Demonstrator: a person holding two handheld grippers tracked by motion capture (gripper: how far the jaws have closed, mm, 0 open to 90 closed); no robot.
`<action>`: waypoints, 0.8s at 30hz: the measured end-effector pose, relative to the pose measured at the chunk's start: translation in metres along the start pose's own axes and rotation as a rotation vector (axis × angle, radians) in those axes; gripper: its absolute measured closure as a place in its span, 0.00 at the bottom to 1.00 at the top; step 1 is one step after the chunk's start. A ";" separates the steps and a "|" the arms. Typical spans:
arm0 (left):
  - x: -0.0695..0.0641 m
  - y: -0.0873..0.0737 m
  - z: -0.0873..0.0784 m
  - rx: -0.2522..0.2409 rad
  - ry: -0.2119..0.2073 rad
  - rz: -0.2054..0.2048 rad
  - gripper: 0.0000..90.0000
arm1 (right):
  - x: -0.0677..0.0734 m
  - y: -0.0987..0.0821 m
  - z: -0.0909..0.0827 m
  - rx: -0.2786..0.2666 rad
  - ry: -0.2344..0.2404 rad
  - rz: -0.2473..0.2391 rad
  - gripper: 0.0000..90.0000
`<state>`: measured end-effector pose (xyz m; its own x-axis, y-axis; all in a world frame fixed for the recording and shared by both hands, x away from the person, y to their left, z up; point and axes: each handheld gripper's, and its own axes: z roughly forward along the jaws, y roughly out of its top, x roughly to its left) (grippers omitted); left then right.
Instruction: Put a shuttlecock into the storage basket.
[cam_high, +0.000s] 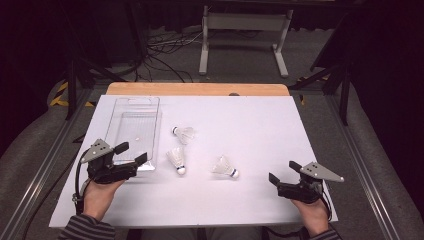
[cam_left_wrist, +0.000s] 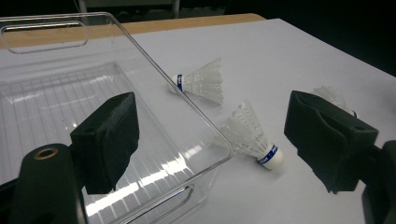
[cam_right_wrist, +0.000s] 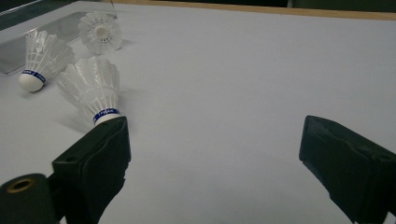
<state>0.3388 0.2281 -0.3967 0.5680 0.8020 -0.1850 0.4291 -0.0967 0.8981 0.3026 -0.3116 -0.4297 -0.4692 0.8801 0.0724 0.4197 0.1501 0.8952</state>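
Three shuttlecocks lie on our white table, all of white feathered plastic flaring into ribbed cones, each with a rounded white cork tip and a blue band behind it. One shuttlecock lies on its side just right of the bin; a second sits below it, tip toward us; the third rests further right, tip pointing right and near. The bin is clear hard plastic, rectangular with rounded corners, a ridged floor and a slot handle at each short end, standing on the left part of the table. The tabletop is smooth and matte, with a wooden strip along its far edge.

We hold the left gripper low at the bin's near end, hand underneath, grey plate on top; its black, blocky jaws stand wide apart, one over the bin's near corner and one outside it, gripping nothing. In the left gripper view the bin's rim runs between the jaws, with two shuttlecocks beyond.

We hold the right gripper at the table's near right edge, pointed left toward the third shuttlecock, well short of it. Its jaws are spread wide and empty; in the right gripper view that shuttlecock lies just past the left jaw.
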 end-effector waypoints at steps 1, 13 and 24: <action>0.000 0.000 0.001 0.001 -0.003 -0.001 0.21 | 0.000 0.000 0.000 0.000 0.000 -0.001 0.10; -0.004 0.007 0.012 0.002 -0.004 0.014 0.21 | 0.001 0.000 0.001 0.004 0.000 0.000 0.10; -0.006 0.010 0.024 0.035 -0.017 0.022 0.22 | 0.000 0.000 0.001 0.006 -0.002 -0.003 0.10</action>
<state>0.3562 0.2078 -0.3962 0.5892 0.7894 -0.1721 0.4403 -0.1351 0.8876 0.3031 -0.3108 -0.4303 -0.4690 0.8805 0.0693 0.4232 0.1551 0.8927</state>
